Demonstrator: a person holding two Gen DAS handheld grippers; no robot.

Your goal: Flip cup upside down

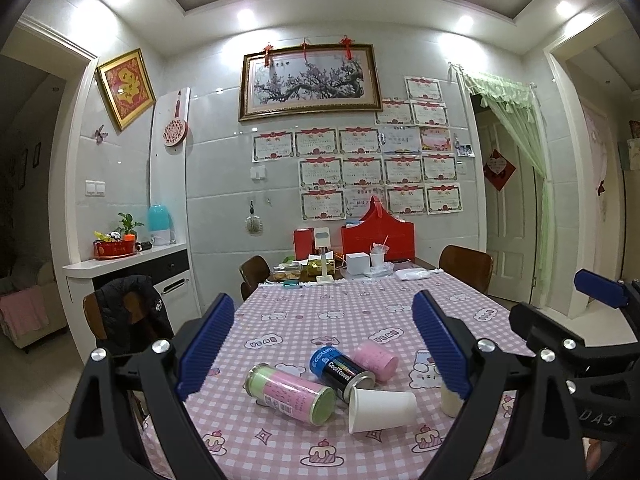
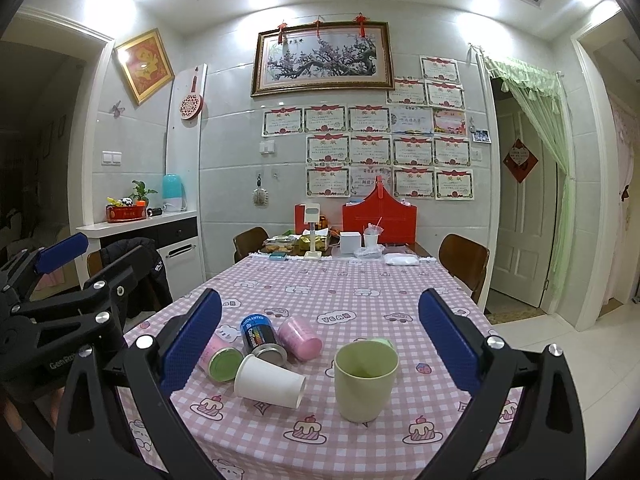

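Observation:
A pale green cup (image 2: 366, 380) stands upright, mouth up, on the pink checked tablecloth (image 2: 360, 296). In the left wrist view only a sliver of the cup (image 1: 450, 400) shows behind the right finger. My right gripper (image 2: 320, 344) is open and empty, hovering above the table with the cup ahead between its blue pads, nearer the right one. My left gripper (image 1: 324, 348) is open and empty, over the table's left part, above the lying cans.
A white paper cup (image 2: 270, 382) lies on its side left of the green cup. A pink-green can (image 1: 290, 394), a black-blue can (image 1: 340, 370) and a pink can (image 1: 378, 360) lie beside it. Boxes and a red holder (image 2: 379, 218) stand at the far end. Chairs flank the table.

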